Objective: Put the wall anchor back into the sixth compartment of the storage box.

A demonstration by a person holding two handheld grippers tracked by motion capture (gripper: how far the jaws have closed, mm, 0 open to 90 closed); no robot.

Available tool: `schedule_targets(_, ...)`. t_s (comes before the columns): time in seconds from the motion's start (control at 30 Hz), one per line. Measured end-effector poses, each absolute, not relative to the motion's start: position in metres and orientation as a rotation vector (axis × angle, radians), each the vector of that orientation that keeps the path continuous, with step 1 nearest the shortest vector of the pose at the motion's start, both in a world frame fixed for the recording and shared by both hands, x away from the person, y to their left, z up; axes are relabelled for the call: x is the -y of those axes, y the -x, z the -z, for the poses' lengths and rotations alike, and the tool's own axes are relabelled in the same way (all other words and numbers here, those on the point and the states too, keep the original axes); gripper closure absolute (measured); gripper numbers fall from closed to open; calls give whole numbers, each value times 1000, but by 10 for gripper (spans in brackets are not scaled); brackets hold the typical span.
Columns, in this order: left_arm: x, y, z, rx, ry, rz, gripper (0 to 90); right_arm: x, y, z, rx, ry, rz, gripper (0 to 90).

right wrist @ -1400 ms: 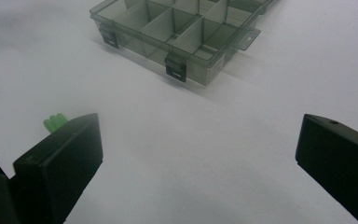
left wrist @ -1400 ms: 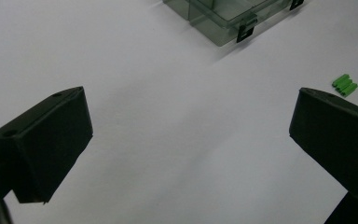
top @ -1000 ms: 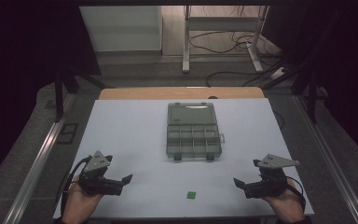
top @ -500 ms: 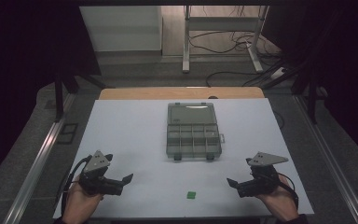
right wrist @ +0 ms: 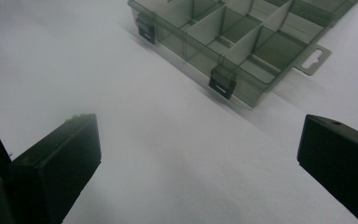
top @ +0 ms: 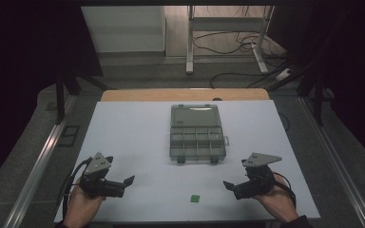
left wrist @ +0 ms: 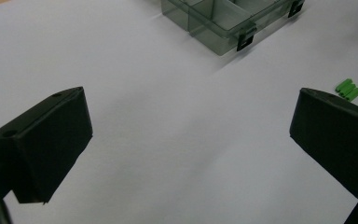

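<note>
Grippers at the near edge of the white table (top: 123, 123) in the high view: left gripper (top: 129, 181) held low in the person's left hand (top: 81, 206), jaws parted and empty, pointed toward the middle; right gripper (top: 228, 185) in the right hand (top: 275, 202), likewise spread and holding nothing, aimed back toward the left one. Small green block (top: 195, 198) between the two, nearer the right gripper's tips, touching neither. Open compartment box (top: 197, 140) farther out, ahead of both. From the left gripper view: jaws wide apart over bare table, green block (left wrist: 347, 88) just past the right-hand jaw, box (left wrist: 223, 23) ahead. From the right gripper view: jaws wide apart, empty, box (right wrist: 242, 42) ahead with its black latches facing the gripper.
</note>
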State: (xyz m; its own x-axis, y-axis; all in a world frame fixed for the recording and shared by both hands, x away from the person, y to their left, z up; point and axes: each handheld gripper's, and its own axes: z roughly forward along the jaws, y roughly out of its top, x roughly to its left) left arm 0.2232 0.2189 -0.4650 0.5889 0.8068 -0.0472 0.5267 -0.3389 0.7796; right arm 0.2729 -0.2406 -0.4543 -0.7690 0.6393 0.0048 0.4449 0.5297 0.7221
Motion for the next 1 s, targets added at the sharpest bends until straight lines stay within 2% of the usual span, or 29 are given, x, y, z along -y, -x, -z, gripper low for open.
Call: schedule_targets(1.0,-218,-225,465,-1108,-2053,-450,0,197,-284,475,-2662,-851,-944,0)
